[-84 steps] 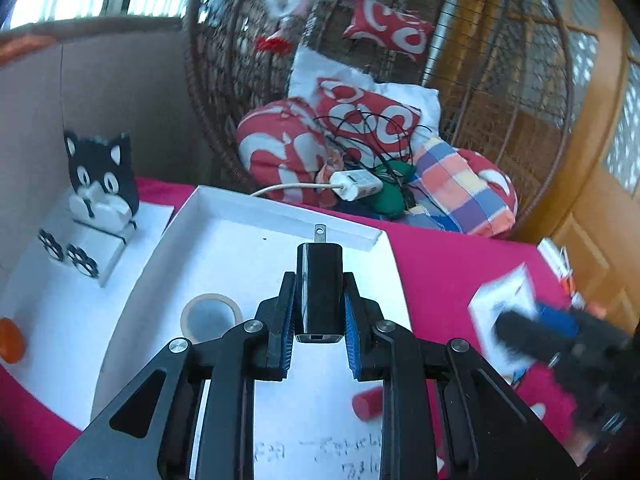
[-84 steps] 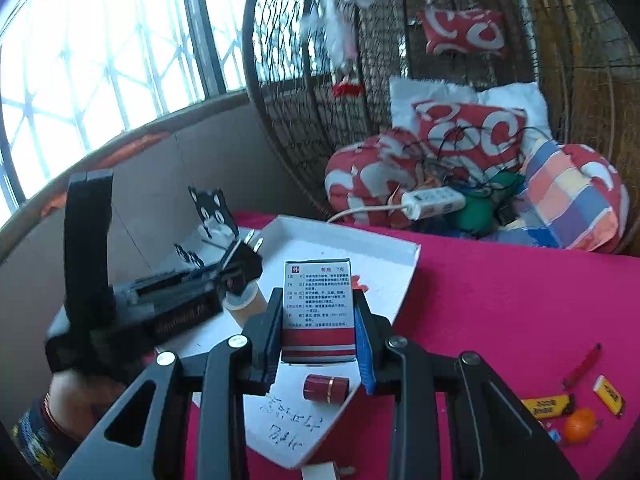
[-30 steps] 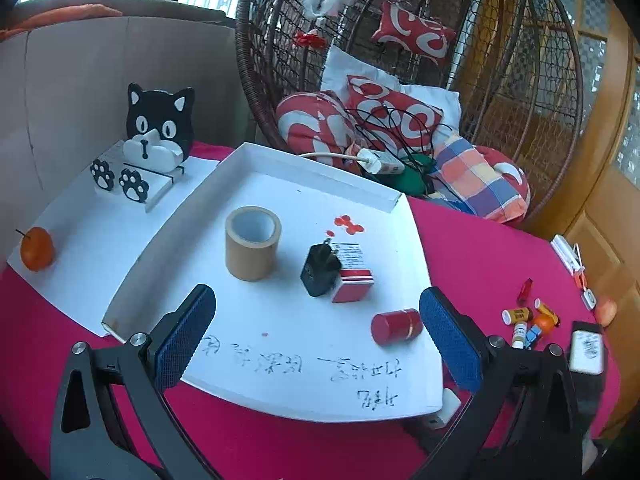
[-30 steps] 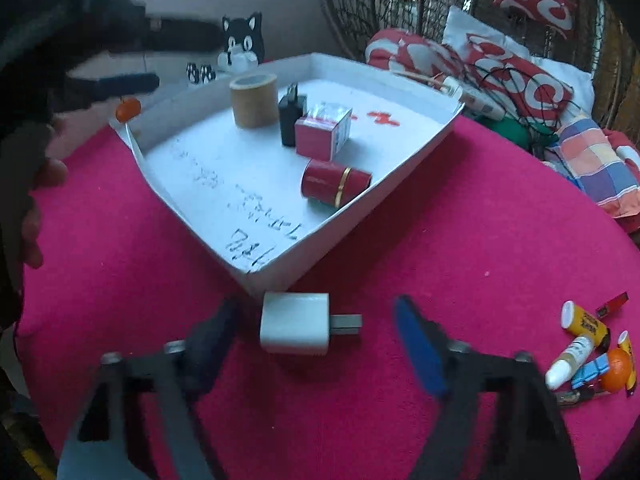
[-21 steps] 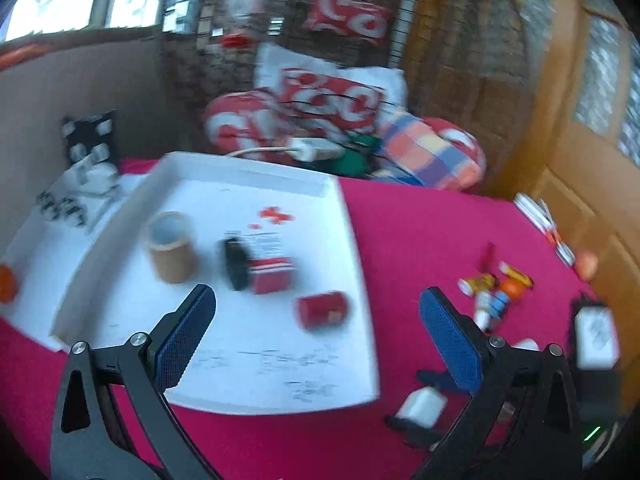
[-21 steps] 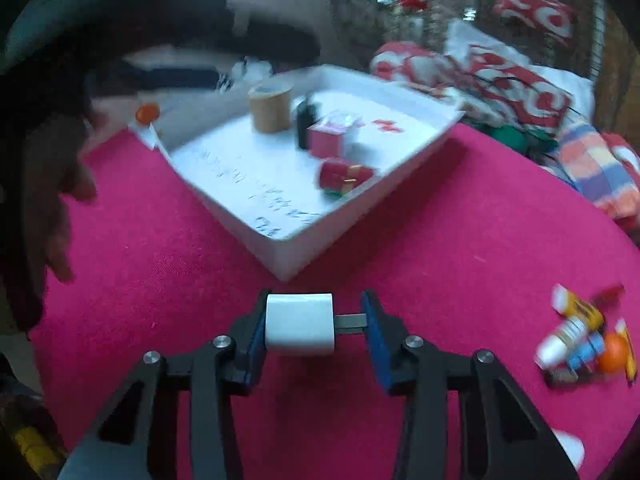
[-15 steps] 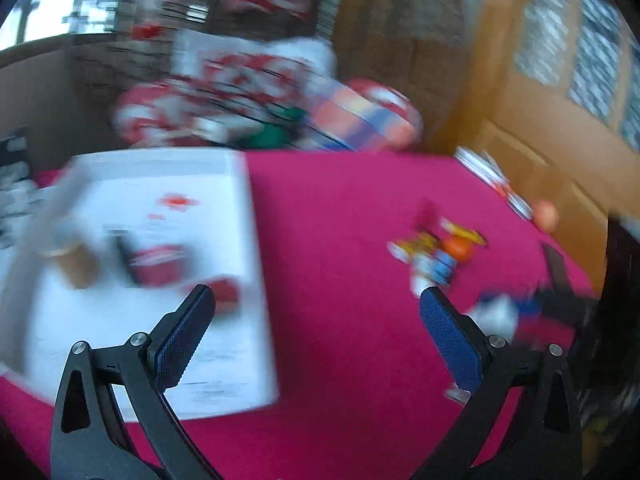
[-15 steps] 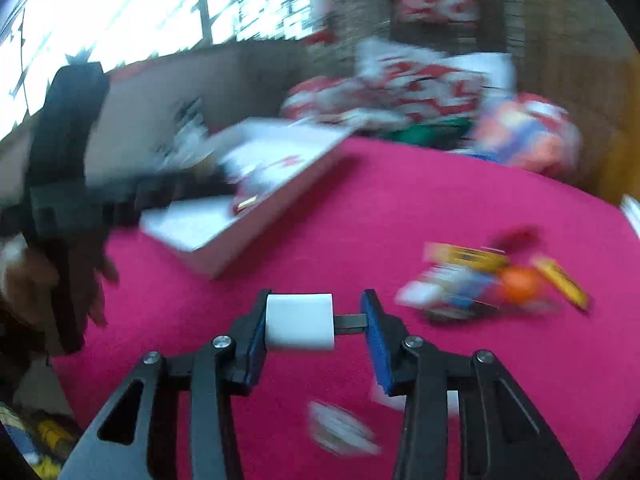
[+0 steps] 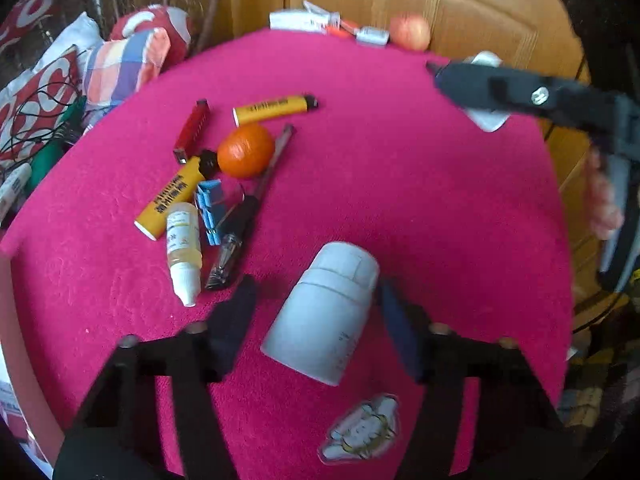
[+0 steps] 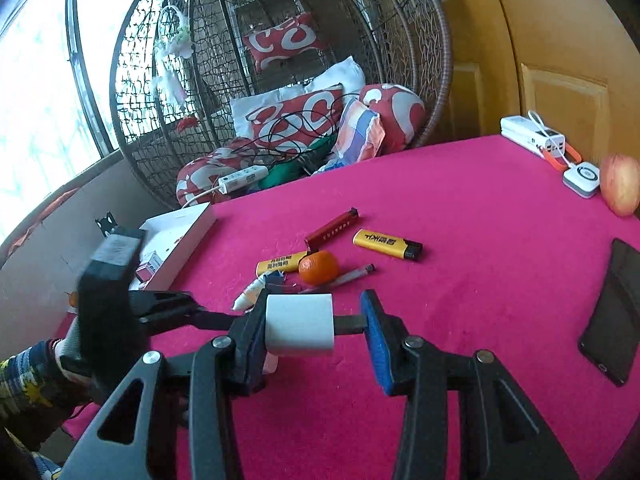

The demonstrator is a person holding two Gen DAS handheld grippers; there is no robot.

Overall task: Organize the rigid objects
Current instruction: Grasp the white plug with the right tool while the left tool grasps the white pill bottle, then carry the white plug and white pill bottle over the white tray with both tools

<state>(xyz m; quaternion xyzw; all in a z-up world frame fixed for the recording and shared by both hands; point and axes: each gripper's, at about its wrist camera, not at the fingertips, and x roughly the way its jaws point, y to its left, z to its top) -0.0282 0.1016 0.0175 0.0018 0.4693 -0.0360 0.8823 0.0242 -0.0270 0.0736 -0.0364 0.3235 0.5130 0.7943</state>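
Pink cloth [image 9: 420, 208] covers the round table, with a wicker chair [image 10: 280, 64] of cushions behind it. Left claw [image 9: 314, 312] points down at a white bottle [image 9: 322, 314] lying on its side; jaws have just been closing, bottle is between them, right pad looks at the cap edge, left pad stands clear of the body, so no grip is confirmed. Ahead and left of this claw: dropper bottle [image 9: 183, 254], blue clip [image 9: 209, 210], pen [image 9: 248, 216], orange [image 9: 246, 150], two yellow lighters [image 9: 276, 109], red lighter [image 9: 193, 130]. A sticker [image 9: 362, 428] lies on the cloth just below the bottle. Right claw [image 10: 316, 326] holds a white charger [image 10: 299, 324] sideways, left pad on its body, right pad against the prongs; it is lifted above the cloth. Beyond it sit the same orange [image 10: 318, 267] and lighters. Far left of the right claw: white tray [image 10: 180, 236]. Far right: apple [image 10: 620, 184], phone [image 10: 614, 316].
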